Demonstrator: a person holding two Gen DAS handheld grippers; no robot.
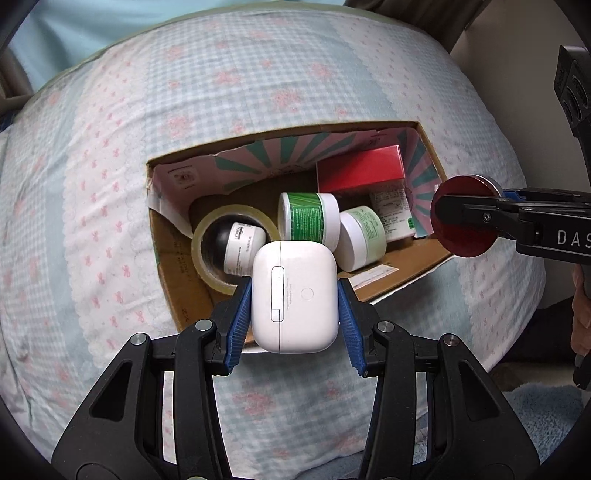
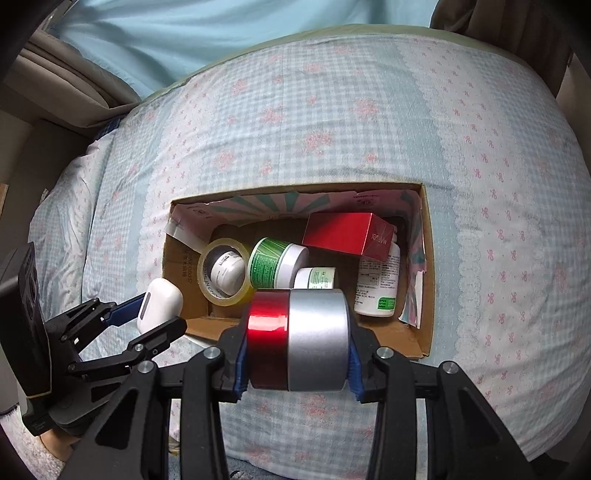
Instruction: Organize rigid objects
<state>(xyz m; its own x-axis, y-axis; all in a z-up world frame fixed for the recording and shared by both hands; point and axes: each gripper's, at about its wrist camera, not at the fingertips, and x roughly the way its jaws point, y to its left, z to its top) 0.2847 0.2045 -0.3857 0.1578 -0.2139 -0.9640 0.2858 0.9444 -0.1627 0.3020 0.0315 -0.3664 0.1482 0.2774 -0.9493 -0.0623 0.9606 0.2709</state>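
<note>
My left gripper [image 1: 294,314] is shut on a white earbud case [image 1: 294,295] and holds it above the near edge of an open cardboard box [image 1: 184,295]. It also shows in the right wrist view [image 2: 159,306]. My right gripper [image 2: 297,343] is shut on a red and silver round tin [image 2: 298,339], held over the box's near edge [image 2: 406,336]. The tin shows at the box's right side in the left wrist view [image 1: 463,218]. Inside the box lie a tape roll [image 1: 212,254], a small black-capped jar [image 1: 242,247], two white and green jars [image 1: 308,218] [image 1: 360,236], a red carton [image 1: 360,168] and a white bottle [image 1: 393,214].
The box sits on a bed with a blue checked cover with pink flowers [image 2: 332,110]. A light blue curtain [image 2: 184,33] hangs behind the bed. A fluffy blue rug [image 1: 546,417] lies on the floor at the near right.
</note>
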